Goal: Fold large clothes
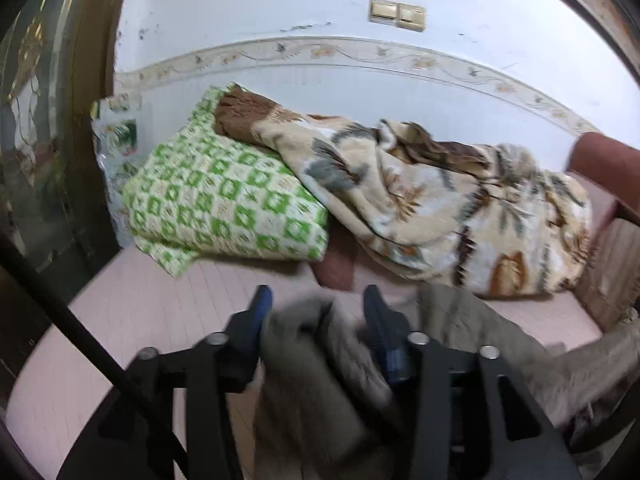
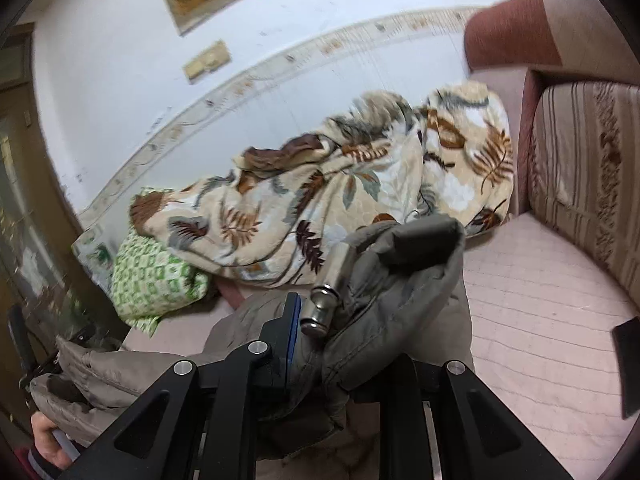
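A: Two blue-padded fingers [image 1: 260, 312] of the left claw [image 1: 318, 320] stand apart in the left wrist view, and a fold of the grey-brown jacket [image 1: 320, 380] runs up between them. The pads do not press on it, as far as the blur lets me judge.

B: Where does the jacket lie?

A: Low in the frame, over the pink bed sheet [image 1: 132, 312], spreading off to the right. Behind it sit a green-and-white checked quilt [image 1: 224, 200] and a leaf-patterned blanket [image 1: 440, 208], bunched against the pale wall [image 1: 280, 8].

B: And the right wrist view?

A: The right claw [image 2: 316, 344] is nearly closed on the jacket [image 2: 384, 292]; a thick bundle of the cloth fills the gap and hides the right finger. A metal toggle [image 2: 328, 296] on the jacket lies just beside the blue pad. The rest of the jacket trails down to the left.

B: Anything else there?

A: A hand [image 2: 50, 440] at the bottom left corner, the same leaf blanket [image 2: 320, 200] beyond, and a striped sofa back [image 2: 584, 184] on the right.
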### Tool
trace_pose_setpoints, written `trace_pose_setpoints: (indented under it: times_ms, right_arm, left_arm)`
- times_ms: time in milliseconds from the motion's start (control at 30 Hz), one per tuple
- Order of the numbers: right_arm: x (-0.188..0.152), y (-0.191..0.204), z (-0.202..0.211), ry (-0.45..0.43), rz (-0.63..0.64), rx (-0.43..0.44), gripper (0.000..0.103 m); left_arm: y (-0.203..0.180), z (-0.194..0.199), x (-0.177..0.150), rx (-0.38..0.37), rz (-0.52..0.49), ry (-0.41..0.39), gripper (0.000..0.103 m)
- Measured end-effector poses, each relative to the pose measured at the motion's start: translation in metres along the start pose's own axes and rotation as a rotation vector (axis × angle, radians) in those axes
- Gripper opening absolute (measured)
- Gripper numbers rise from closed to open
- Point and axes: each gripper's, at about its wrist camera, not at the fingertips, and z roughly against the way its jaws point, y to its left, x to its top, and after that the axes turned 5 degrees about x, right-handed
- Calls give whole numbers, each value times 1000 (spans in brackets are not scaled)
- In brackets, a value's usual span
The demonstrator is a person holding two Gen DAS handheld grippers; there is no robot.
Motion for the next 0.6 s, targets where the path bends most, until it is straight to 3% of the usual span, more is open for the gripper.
trace_pose_setpoints:
  times_ms: [167, 333, 433, 467, 600]
  right_arm:
    - [11, -24, -57, 57, -56, -37, 19]
    - [12, -44, -105, 98, -117, -92, 20]
    - [10, -63, -128, 125, -177, -130, 21]
    - [10, -71, -134, 135, -205, -137, 23]
    - [9, -99, -143, 182, -368, -65, 56]
  left_arm:
    - [14, -32, 24, 49, 0, -24, 69]
    - [20, -41, 24, 110, -57, -53, 69]
    - [32, -47, 24, 121, -32, -36, 69]
    - [35, -48, 23, 111, -21, -24, 69]
    - [34, -49, 11, 75, -30, 1, 69]
